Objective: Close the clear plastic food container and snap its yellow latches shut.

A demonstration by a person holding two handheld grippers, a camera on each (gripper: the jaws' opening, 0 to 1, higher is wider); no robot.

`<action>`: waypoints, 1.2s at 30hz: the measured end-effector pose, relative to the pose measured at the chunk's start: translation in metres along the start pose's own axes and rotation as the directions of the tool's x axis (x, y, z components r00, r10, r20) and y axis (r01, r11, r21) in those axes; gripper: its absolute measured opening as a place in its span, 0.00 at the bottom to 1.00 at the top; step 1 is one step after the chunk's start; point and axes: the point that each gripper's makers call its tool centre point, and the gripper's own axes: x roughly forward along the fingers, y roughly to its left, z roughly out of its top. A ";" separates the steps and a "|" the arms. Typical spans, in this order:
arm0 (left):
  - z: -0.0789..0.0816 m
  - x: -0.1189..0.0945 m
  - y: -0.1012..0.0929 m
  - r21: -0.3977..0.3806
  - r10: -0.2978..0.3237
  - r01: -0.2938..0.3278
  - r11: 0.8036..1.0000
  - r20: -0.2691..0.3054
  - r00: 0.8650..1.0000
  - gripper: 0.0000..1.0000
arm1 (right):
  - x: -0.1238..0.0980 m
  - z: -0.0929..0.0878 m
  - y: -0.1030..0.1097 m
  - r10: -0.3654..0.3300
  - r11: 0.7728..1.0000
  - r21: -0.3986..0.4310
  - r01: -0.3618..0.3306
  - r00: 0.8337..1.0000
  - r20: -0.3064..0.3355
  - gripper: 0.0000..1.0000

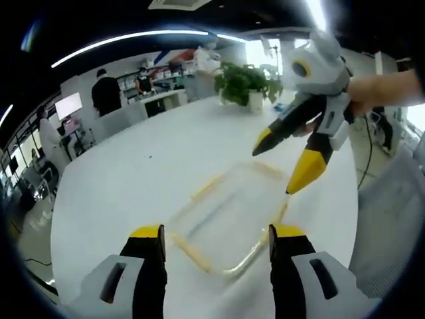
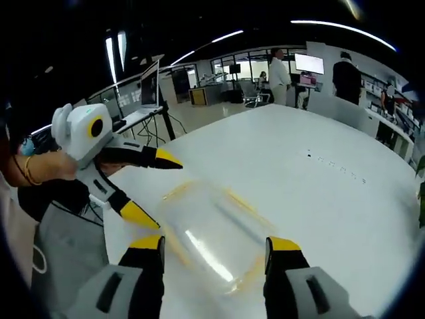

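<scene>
Yellow-tipped fingers (image 1: 161, 234) of the left gripper (image 1: 216, 236) stand apart at the frame's bottom, the clear container (image 1: 229, 216) lying on the white tabletop (image 1: 133, 173) between them. Upper right, the right gripper (image 1: 277, 169) hovers, fingers spread, over the container's far edge.

In the right gripper view, its own fingers (image 2: 282, 247) stand apart around the container (image 2: 212, 236).

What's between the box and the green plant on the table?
Only bare white table lies between the clear container and the potted plant, in the left gripper view.
</scene>
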 end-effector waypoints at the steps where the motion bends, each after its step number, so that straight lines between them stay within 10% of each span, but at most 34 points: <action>1: 0.000 0.000 0.000 -0.004 -0.002 0.002 1.000 0.000 1.000 0.61 | -0.001 -0.001 -0.001 -0.005 1.000 0.000 0.005 1.000 0.000 0.60; 36: -0.024 0.006 -0.005 -0.073 -0.026 0.020 0.997 -0.083 0.996 0.58 | 0.002 -0.035 -0.007 -0.096 0.994 -0.055 0.092 0.993 -0.074 0.58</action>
